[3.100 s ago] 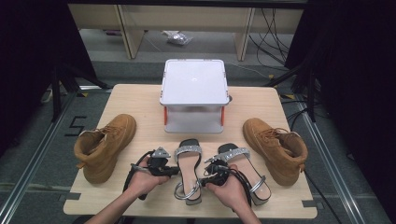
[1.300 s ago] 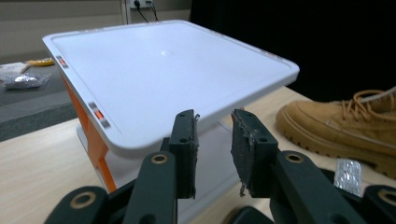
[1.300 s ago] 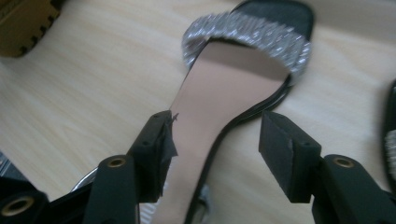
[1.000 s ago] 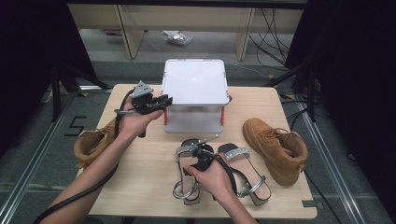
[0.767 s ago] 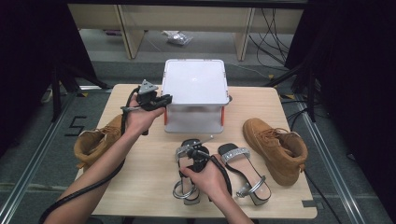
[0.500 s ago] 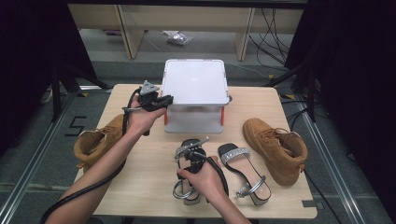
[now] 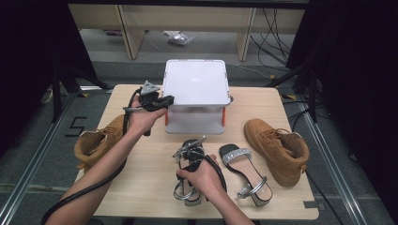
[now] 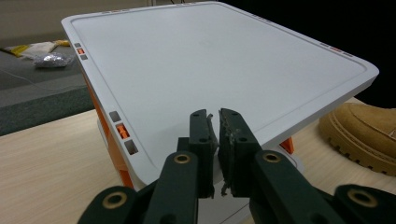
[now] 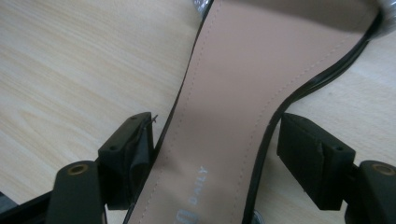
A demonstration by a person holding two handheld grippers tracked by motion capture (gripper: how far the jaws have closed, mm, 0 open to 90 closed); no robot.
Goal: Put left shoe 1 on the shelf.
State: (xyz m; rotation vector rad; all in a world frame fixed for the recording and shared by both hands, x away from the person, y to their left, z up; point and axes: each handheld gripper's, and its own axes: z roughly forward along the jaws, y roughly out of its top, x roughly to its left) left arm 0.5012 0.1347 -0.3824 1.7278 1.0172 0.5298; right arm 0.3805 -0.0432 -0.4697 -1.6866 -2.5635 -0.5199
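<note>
one white lidded box (image 7: pixel 195 89), lid shut, contents hidden.

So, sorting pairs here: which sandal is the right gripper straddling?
The left sandal, under the right gripper; the other sandal lies apart, nearer the right boot.

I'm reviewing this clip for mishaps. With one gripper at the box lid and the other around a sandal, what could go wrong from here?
1. The right gripper straddles the left sandal with its jaws open; the right pad stands off the sole's edge, so closing may catch it off centre and twist it.
2. The left gripper, jaws just closing and nearly shut, sits at the rim of the white box lid with nothing clearly between them; it may slide off.
</note>
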